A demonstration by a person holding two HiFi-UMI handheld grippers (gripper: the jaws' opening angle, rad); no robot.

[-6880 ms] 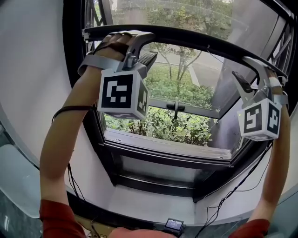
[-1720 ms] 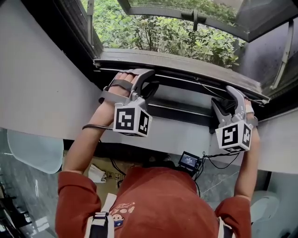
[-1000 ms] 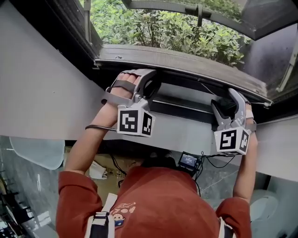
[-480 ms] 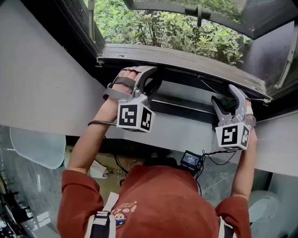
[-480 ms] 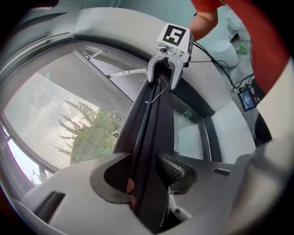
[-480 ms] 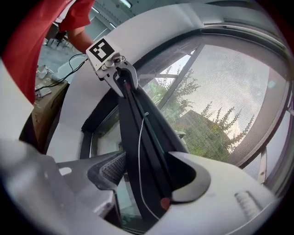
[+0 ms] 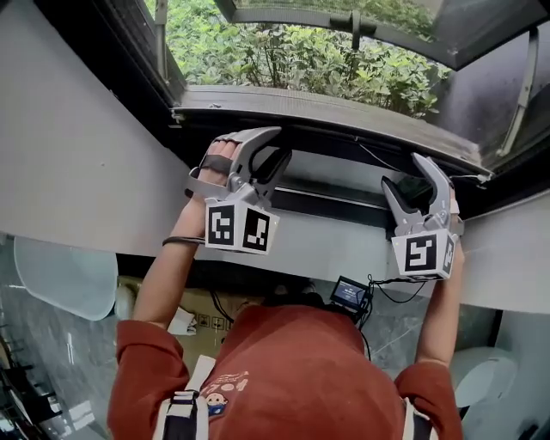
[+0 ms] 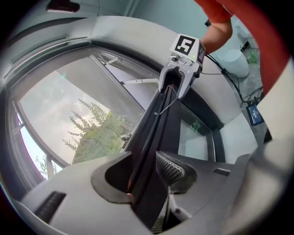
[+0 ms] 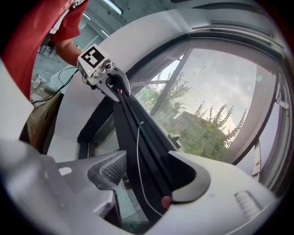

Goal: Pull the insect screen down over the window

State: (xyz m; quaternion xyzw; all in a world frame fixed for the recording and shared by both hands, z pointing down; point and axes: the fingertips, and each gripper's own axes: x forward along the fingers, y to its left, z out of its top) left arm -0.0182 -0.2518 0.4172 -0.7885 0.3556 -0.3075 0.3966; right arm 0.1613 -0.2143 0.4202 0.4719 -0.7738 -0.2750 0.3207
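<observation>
The insect screen's dark bottom bar lies low across the window, just above the black lower frame. My left gripper is at the bar's left part. In the left gripper view the bar runs between the jaws of the left gripper, with the curved jaw hooked round it and the jaws wide apart. My right gripper is at the bar's right part. In the right gripper view the bar passes between the spread jaws of the right gripper. Grey mesh covers the opening behind it.
A thin cord hangs along the bar. The outer sash is swung open over green shrubs. White wall flanks the frame at the left. A small device with a lit screen and cables hang below the sill.
Since the oldest frame the bar has come from the top of the window down near the lower frame, both grippers with it. Over the last second both grippers only rolled a little.
</observation>
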